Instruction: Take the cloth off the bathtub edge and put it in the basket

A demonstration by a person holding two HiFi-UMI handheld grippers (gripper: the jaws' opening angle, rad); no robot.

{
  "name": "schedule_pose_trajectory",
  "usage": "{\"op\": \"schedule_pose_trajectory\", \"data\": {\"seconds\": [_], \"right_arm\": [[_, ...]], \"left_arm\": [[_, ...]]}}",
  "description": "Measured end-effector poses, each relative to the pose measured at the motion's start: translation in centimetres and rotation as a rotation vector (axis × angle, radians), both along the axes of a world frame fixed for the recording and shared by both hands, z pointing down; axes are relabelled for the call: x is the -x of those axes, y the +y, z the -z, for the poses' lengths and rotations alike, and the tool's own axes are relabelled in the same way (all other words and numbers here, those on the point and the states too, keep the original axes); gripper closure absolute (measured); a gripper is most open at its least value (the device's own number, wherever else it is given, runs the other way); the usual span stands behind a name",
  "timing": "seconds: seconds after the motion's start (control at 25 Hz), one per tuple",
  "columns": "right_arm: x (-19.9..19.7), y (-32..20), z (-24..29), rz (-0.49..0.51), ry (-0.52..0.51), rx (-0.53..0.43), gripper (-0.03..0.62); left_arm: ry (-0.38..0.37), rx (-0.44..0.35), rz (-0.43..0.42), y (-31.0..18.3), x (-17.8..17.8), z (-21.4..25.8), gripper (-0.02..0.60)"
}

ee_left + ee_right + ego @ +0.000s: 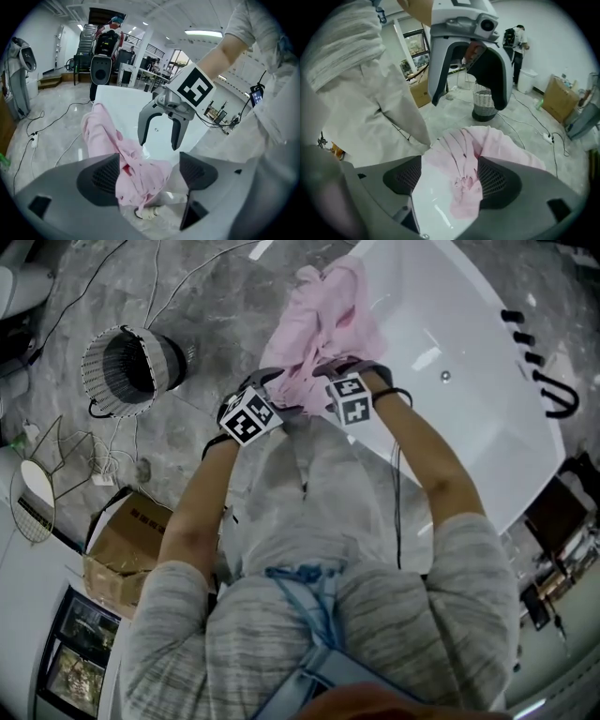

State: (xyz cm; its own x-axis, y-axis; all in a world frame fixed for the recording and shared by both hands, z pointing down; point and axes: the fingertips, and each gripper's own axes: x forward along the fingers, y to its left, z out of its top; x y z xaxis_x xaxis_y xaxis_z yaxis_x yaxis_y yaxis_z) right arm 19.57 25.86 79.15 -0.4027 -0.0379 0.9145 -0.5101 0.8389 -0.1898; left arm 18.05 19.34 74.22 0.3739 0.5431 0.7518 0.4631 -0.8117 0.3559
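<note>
L gripper [149,176] & R gripper [450,180] both wide open, holding nothing, straddling pink cloth [323,320] draped over bathtub [450,324] edge. Looks soft, light, floppy; I'd pinch 1 bunched fold, then basket [127,371].

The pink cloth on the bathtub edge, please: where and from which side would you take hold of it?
Probably the bunched ridge of folds in the pink cloth where it lies on the bathtub rim, coming from above. The folds stand up off the flat rim, so open jaws can close across them; the right hand-held gripper straddles them now.
</note>
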Motion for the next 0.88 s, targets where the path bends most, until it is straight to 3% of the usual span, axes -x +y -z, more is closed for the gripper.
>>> {"op": "schedule_pose_trajectory", "data": {"seconds": [0.28, 0.88], "right_arm": [[1.3, -1.5, -2.8, 0.083, -0.002, 0.056, 0.246], [4.3, -1.4, -7.1, 0.122, -0.026, 0.217, 0.247]], "left_arm": [[-0.040, 0.013, -0.026, 0.3, 1.1, -2.2, 0.196], [-0.074, 0.044, 0.023, -1.1, 2.7, -3.8, 0.196]]}}
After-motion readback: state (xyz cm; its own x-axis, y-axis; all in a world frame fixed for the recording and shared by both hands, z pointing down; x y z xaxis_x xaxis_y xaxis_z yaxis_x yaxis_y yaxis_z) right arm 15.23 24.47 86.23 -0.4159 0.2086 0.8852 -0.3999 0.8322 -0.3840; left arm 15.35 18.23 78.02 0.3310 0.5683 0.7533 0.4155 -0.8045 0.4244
